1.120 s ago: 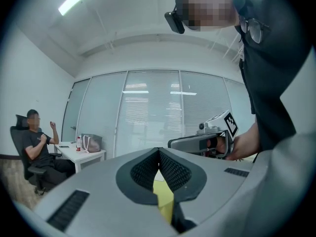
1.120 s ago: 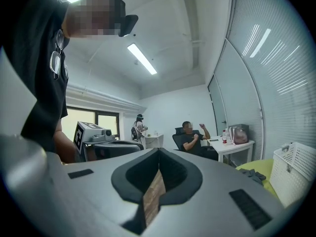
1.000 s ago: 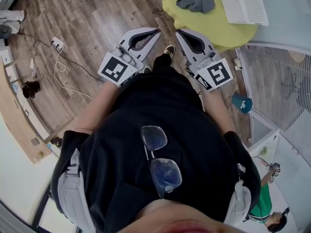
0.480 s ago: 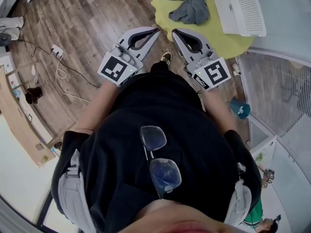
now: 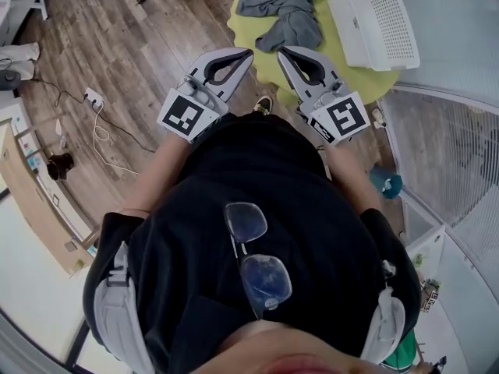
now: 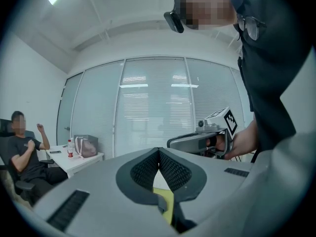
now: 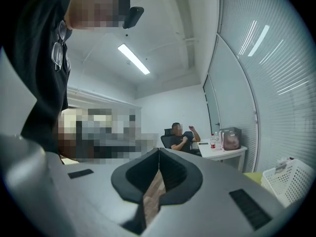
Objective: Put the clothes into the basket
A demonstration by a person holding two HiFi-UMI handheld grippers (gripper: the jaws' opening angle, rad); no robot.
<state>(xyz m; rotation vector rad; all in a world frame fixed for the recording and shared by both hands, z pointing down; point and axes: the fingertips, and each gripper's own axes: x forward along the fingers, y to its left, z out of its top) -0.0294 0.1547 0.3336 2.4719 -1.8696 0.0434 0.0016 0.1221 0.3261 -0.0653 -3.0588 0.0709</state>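
- Head view looks steeply down over our black shirt (image 5: 257,185), with a pair of glasses (image 5: 256,257) hanging at the collar and both tools held out level in front of us
- We hold the left gripper (image 5: 248,52) clenched: in the left gripper view its two ribbed pads meet at the tips and nothing sits between them, only a strip of yellow showing through the gap lower down
- We hold the right gripper (image 5: 282,51) clenched too: in the right gripper view its jaws are pressed together at the tips with nothing grasped, and brown boards show through the slit below
- Each tool carries its marker cube (image 5: 187,115) on the end nearest our body, and the two tips point side by side at the near edge of a round yellow table (image 5: 321,36)
- We see the grey clothes (image 5: 282,10) lying in a crumpled heap on the table top, beyond both tips and touched by neither
- We see the white perforated basket (image 5: 374,22) standing on the right part of the same table, just beside the clothes but apart from them
- Wooden floor (image 5: 125,45) spreads to the left, where a white power strip (image 5: 92,96) lies with its cable looped
- Farther off in both gripper views, a seated person (image 6: 22,152) faces a white desk (image 6: 81,160) that bears a bag (image 6: 87,146), in front of a wall of blinds
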